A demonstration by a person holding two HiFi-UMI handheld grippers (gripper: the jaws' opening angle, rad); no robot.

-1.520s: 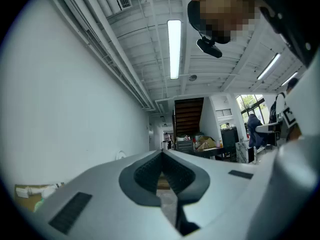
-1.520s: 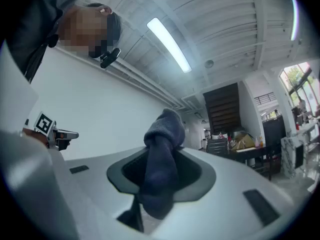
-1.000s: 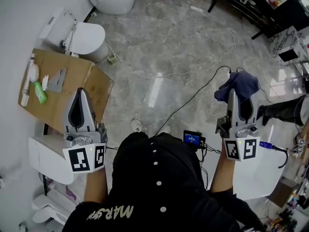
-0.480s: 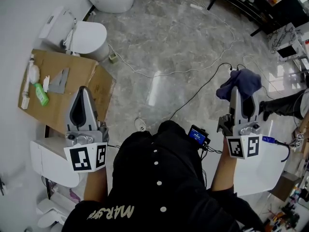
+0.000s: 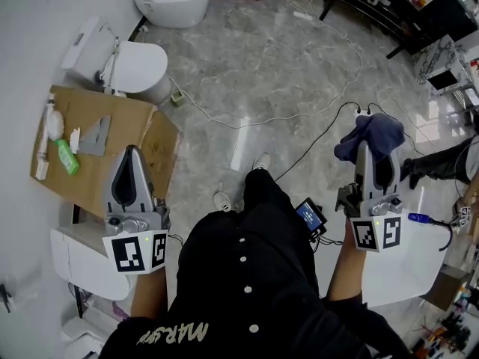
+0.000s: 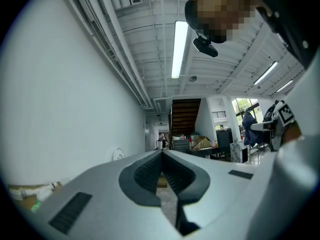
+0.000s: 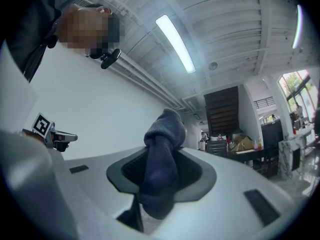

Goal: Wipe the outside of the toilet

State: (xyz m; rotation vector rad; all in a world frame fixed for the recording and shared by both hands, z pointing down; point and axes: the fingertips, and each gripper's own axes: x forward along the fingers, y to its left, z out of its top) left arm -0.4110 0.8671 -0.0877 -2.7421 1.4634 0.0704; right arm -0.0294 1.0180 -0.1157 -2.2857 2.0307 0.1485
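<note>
your right gripper (image 5: 368, 146) is clenched on the cloth (image 5: 378, 132); your left gripper (image 5: 130, 152) is closed on nothing. the toilet (image 5: 141, 64) stands well ahead-left. risk: your feet snagging the floor cable (image 5: 307, 145) as you approach.

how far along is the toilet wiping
Done: the right gripper is shut on the dark blue cloth. In hand: it is carried in the air; the left gripper is shut, empty. Left: all the wiping; the cloth is well short of the white toilet.
</note>
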